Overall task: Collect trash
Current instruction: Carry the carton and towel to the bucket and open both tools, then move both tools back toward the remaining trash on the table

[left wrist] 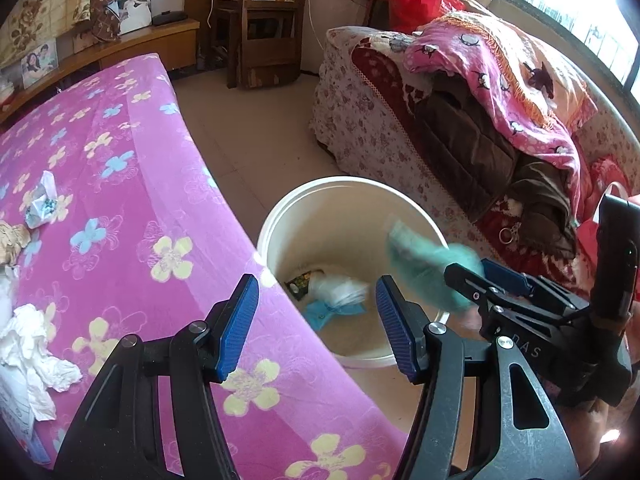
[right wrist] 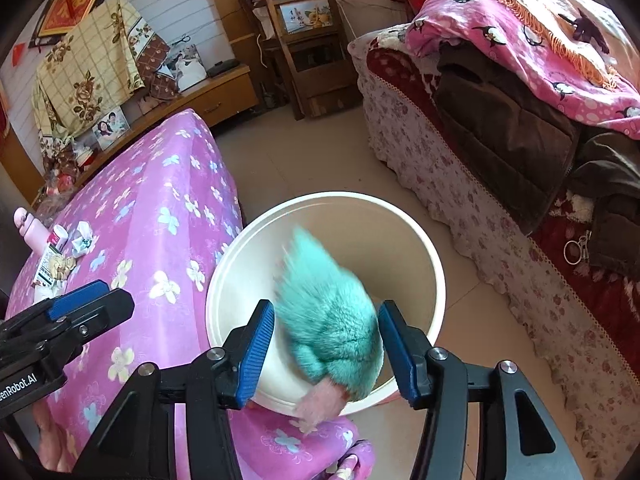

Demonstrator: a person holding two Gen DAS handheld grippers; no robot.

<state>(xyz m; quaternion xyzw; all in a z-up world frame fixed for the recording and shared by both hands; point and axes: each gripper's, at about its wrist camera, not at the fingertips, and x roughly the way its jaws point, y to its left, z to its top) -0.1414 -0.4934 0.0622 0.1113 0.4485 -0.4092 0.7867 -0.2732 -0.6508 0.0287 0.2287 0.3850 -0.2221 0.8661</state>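
In the left wrist view, the left gripper (left wrist: 316,320) hangs over the edge of the bed (left wrist: 120,184) with its blue pads well apart and nothing between them. Just past it a white bucket (left wrist: 280,224) stands on the floor between the bed and a sofa (left wrist: 360,136). At the bottom of the bucket lie a white crumpled bag (left wrist: 340,288), a blue wrapper (left wrist: 320,312) and a small dark packet (left wrist: 300,282), touching one another. A teal item (left wrist: 424,264), blurred, hangs over the right side of the bucket's mouth, just ahead of the right gripper (left wrist: 472,270); from this side I cannot tell how wide that gripper stands. On the pink floral cover lie more scraps: a white tissue (left wrist: 32,340) near the lower left, a brown crumpled paper (left wrist: 12,240) and a white-and-blue wad (left wrist: 42,200) farther up. In the right wrist view, the right gripper (right wrist: 326,344) is above the near rim of the bucket (right wrist: 224,280), its pads spread wide. The teal item (right wrist: 320,312), smeared by motion, with a pinkish end toward the camera, sits in the gap between the pads, and neither pad clearly touches it; it is over the bucket's opening and hides the bottom. The left gripper (right wrist: 80,300) shows at the left edge over the bed (right wrist: 160,200). Farther along the bed are a pink bottle (right wrist: 30,232), a small jar (right wrist: 60,236) and the white-and-blue wad (right wrist: 84,238).
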